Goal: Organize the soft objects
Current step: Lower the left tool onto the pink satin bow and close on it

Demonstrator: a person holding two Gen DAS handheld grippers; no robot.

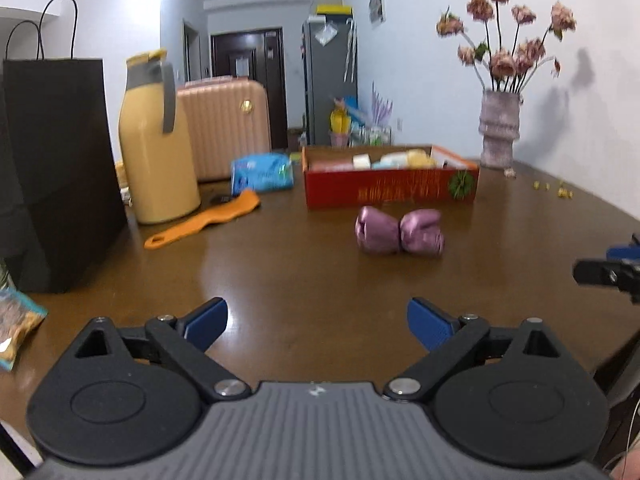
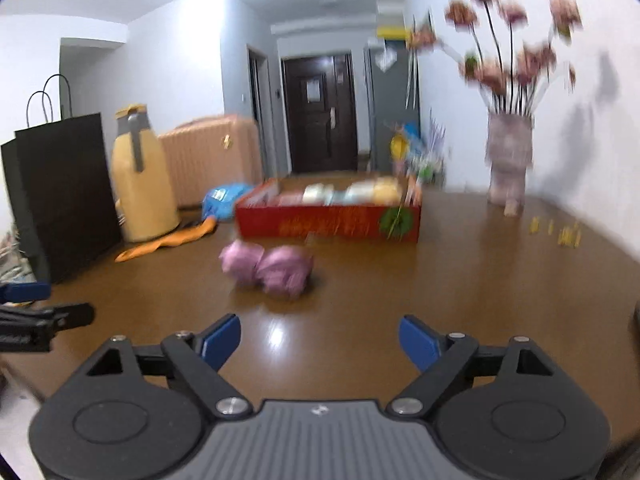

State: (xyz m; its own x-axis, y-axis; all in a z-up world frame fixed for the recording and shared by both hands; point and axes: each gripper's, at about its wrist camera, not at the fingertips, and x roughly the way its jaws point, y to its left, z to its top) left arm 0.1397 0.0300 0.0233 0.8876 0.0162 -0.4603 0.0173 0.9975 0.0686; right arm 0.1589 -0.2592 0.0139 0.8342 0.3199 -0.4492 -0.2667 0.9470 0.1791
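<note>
A purple soft bundle [image 1: 399, 231] [image 2: 267, 267], pinched in the middle like a bow, lies on the brown table in front of a red box [image 1: 390, 184] [image 2: 328, 222] that holds several pale soft items. My left gripper [image 1: 317, 323] hangs over the near part of the table, jaws wide apart and empty, well short of the bundle. My right gripper [image 2: 320, 342] is likewise open and empty, with the bundle ahead to its left. Each gripper shows at the edge of the other's view, the right gripper [image 1: 608, 270] and the left gripper [image 2: 44, 312]. The right wrist view is blurred.
On the left stand a black paper bag [image 1: 60, 176], a yellow thermos jug [image 1: 156, 140], an orange tool [image 1: 204, 218] and a blue packet [image 1: 262, 172]. A vase of dried flowers [image 1: 500, 132] stands at the back right by the wall. A snack packet [image 1: 16, 328] lies near left.
</note>
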